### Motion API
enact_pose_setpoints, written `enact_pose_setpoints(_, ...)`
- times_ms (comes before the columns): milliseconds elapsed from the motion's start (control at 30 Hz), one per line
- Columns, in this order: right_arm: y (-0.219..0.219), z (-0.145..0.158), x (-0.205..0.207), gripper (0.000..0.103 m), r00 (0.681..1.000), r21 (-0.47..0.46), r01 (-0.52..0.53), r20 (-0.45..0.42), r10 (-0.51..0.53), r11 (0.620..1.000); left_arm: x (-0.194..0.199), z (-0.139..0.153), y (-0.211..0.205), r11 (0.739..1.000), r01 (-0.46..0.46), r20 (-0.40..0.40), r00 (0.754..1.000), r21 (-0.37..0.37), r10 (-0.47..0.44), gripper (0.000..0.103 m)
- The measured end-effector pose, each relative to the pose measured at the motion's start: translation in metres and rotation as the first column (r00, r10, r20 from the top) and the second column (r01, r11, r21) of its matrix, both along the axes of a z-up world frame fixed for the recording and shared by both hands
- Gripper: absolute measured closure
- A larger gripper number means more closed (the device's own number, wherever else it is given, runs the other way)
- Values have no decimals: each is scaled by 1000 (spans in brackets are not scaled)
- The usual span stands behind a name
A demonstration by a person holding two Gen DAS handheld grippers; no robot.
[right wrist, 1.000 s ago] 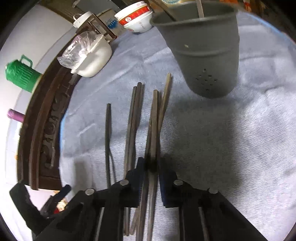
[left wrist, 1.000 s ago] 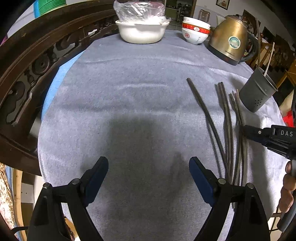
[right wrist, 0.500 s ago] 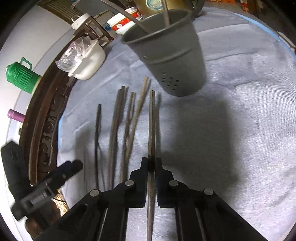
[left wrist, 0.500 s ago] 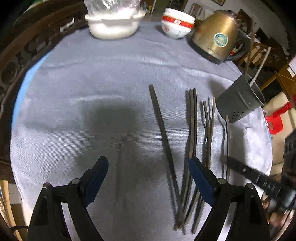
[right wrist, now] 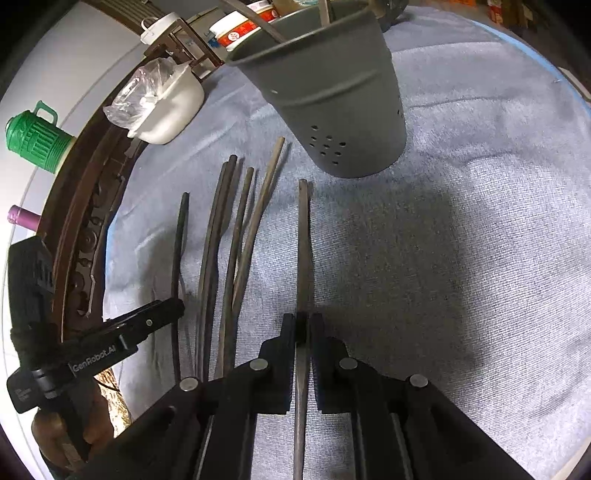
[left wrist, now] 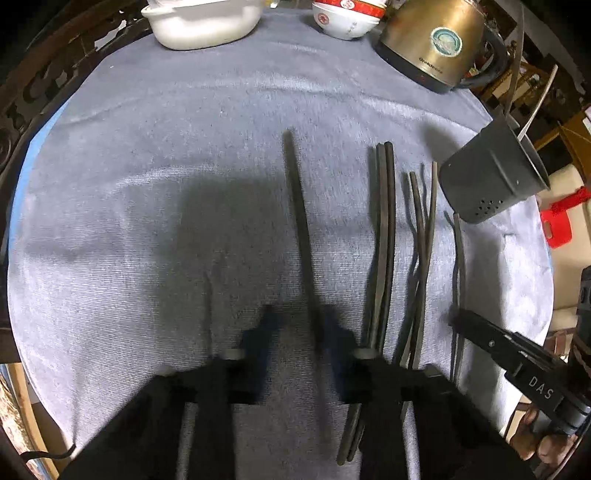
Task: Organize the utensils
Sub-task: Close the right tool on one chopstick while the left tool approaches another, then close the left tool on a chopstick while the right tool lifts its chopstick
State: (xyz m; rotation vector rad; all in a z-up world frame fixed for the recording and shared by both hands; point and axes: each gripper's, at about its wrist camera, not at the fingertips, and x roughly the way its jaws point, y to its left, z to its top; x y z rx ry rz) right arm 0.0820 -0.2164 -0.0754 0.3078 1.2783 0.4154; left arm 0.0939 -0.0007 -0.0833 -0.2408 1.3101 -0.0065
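Several dark chopsticks (left wrist: 384, 236) lie side by side on the grey cloth; they also show in the right wrist view (right wrist: 218, 236). A grey perforated utensil cup (left wrist: 491, 181) stands to their right and also shows in the right wrist view (right wrist: 332, 99). My left gripper (left wrist: 297, 325) straddles the leftmost single chopstick (left wrist: 297, 206), its blurred jaws narrowed with a gap on each side. My right gripper (right wrist: 303, 326) is shut on one chopstick (right wrist: 303, 236), whose tip points at the cup's base. It also shows in the left wrist view (left wrist: 458, 317).
A white dish (left wrist: 199, 22), a red-and-white bowl (left wrist: 347, 18) and a brass kettle (left wrist: 436, 40) stand at the far edge. A carved wooden rim (right wrist: 85, 229) borders the cloth. A green jug (right wrist: 35, 142) stands beyond it.
My left gripper moved right over the leftmost chopstick and its jaws narrowed. My right gripper took one chopstick out of the group and shifted it right, toward the cup.
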Motion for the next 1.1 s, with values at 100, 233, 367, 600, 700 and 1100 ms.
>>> enact_pose_setpoints(100,2,1,-1,94,1000,-16,-13,2,13,1000,-6,-1,3,999,35,-11,999,13,-35,97)
enact_pose_setpoints(233,3,1,-5,95,999,-33,-37,-1,37,999,-27,1,10,998,60,-32,998,23,-60,97)
enact_pose_setpoints(367,4,2,-9,94,998,-45,-68,-16,67,997,-48,0,16,997,76,-55,996,1,-75,97)
enact_pose_setpoints(600,1,7,0,92,997,-55,-58,-49,56,997,-56,10,25,998,61,-58,996,-31,-63,83)
enact_pose_setpoints(700,2,15,11,92,999,-60,-36,-33,34,998,-38,16,29,999,50,-38,998,0,-50,62)
enact_pose_setpoints(1100,22,9,40,93,999,-164,-36,-33,31,986,10,0,26,996,84,-114,990,39,-79,78)
